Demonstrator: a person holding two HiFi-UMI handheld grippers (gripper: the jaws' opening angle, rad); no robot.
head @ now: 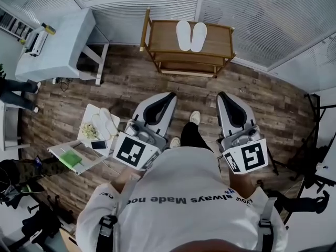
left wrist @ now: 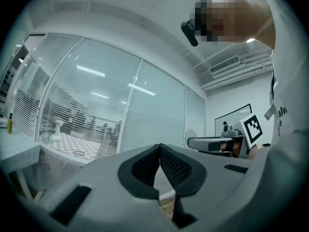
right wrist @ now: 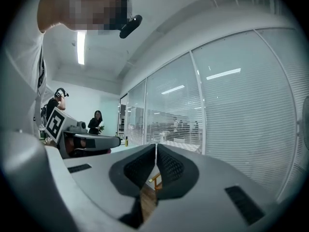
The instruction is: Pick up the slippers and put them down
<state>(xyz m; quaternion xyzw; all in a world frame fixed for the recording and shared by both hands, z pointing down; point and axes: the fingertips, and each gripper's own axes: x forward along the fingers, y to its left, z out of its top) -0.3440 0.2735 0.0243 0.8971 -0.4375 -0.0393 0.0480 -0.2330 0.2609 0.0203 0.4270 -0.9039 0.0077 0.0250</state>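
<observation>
1. The slippers (head: pixel 191 35) lie side by side on top of the shelf (head: pixel 160 38), which stands at the far edge of the floor (head: pixel 131 83), against the blinds.
2. The counter (head: pixel 63 43) stands left of the shelf, well apart from it.
3. The left gripper (head: pixel 169 96) and right gripper (head: pixel 222 95) hang side by side before the shelf (short of it), a shoe (head: pixel 195 117) between them.
4. A second pair (head: pixel 103 124) lies on a mat (head: pixel 89 112), left of the left gripper.

The person's white cotton shirt (head: pixel 184 177) carries black print across its back, at six o'clock in the head view. Only "always Made" reads clearly, and its ends stay unclear.
</observation>
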